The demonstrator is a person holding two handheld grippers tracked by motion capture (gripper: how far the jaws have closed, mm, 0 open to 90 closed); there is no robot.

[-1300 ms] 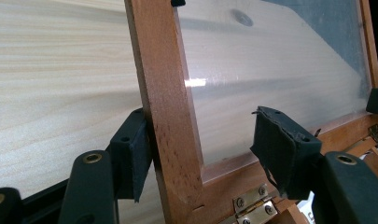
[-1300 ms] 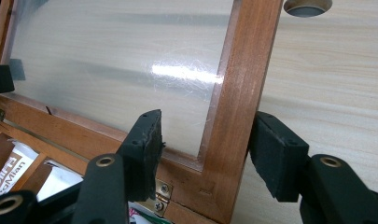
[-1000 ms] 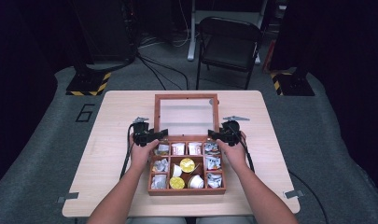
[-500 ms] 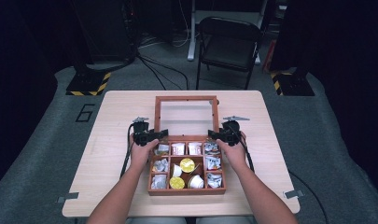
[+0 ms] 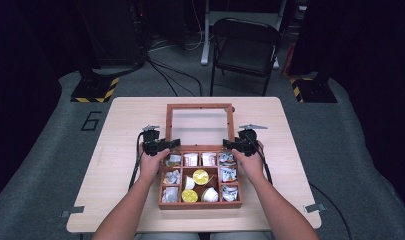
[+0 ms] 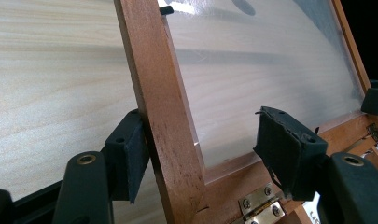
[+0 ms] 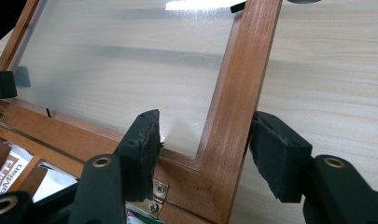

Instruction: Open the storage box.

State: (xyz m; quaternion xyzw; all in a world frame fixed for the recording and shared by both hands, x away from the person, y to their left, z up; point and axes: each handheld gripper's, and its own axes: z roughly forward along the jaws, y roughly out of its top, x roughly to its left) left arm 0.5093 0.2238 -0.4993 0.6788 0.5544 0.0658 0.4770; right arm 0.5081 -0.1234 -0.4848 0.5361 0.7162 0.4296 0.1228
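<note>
The step in hand looks like moving the glass-paned lid (image 5: 199, 125) of the wooden compartment box (image 5: 200, 204), whether shutting it or laying it back I cannot tell. To do it well, both claws should close evenly on the 2 side rails and swing together about the brass hinges (image 6: 258, 207), so the frame does not twist.

The left claw (image 6: 196, 154) straddles the lid's left rail just above the hinge corner: its outer pad touches the wood, while its inner pad stands well off over the pane, so it is spread, not clamped. The right claw (image 7: 203, 154) straddles the right rail likewise (a gap shows on both sides of the wood), also released.

From above, both forearms reach forward along the box's sides, hands level, claws pointing inward at the lid's lower corners. The lid lies open beyond the claws, the filled compartments behind them on the table (image 5: 125, 115).
</note>
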